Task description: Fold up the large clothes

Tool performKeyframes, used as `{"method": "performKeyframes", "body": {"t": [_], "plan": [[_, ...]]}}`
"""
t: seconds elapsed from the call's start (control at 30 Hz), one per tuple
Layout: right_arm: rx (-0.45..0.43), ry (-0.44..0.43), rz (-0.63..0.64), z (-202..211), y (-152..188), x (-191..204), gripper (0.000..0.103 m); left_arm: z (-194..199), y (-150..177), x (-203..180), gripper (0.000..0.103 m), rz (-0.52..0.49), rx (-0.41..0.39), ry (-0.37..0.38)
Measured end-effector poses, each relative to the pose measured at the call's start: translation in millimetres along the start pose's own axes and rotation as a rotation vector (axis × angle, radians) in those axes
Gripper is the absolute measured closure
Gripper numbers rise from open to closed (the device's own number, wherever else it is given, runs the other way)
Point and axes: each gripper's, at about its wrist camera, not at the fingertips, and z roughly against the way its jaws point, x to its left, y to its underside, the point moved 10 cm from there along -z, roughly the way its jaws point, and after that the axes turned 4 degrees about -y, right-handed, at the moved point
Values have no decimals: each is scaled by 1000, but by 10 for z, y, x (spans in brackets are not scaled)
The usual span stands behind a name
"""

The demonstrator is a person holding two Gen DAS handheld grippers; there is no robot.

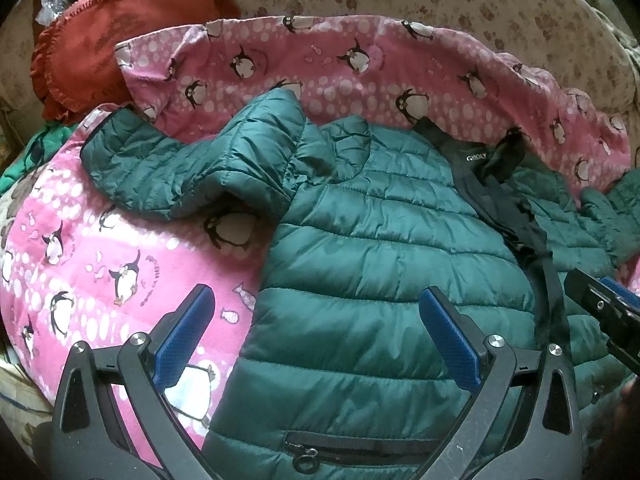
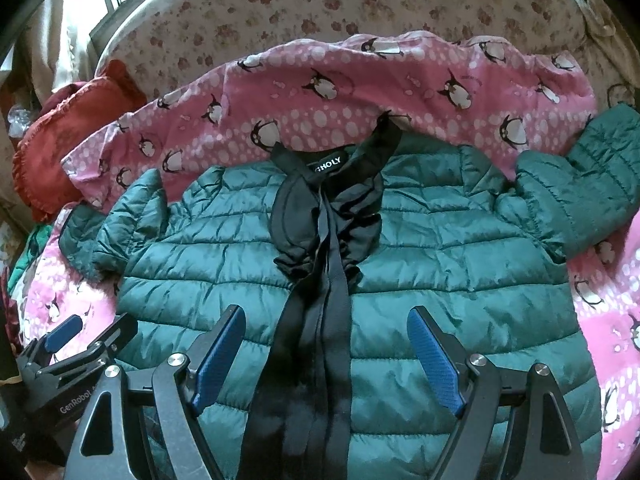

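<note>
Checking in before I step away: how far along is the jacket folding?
Done: the green puffer jacket lies spread front-up on the penguin blanket. In hand: nothing; the left gripper and right gripper hover open above it. Left: both sleeves lie unfolded, and the body is unfolded.

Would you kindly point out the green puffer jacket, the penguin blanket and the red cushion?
green puffer jacket [image 2: 440, 264]: right wrist view, chest panel.
penguin blanket [image 2: 304, 108]: right wrist view, upper part.
red cushion [image 1: 100, 52]: left wrist view, middle.

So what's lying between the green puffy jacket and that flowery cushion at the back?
A pink penguin-print blanket. In the right wrist view it fills the whole stretch between the green jacket and the floral backrest; the jacket lies spread on it.
</note>
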Motion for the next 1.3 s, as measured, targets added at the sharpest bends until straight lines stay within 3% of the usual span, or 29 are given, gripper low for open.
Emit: {"method": "performKeyframes", "body": {"t": [0.7,1.3], "plan": [[-26,-44,-38,-145,-106,86,22,-178,-45,-40,1,9,28,-3],[14,-51,-65,-267,-90,96,22,-208,-65,-64,1,10,34,-2]]}}
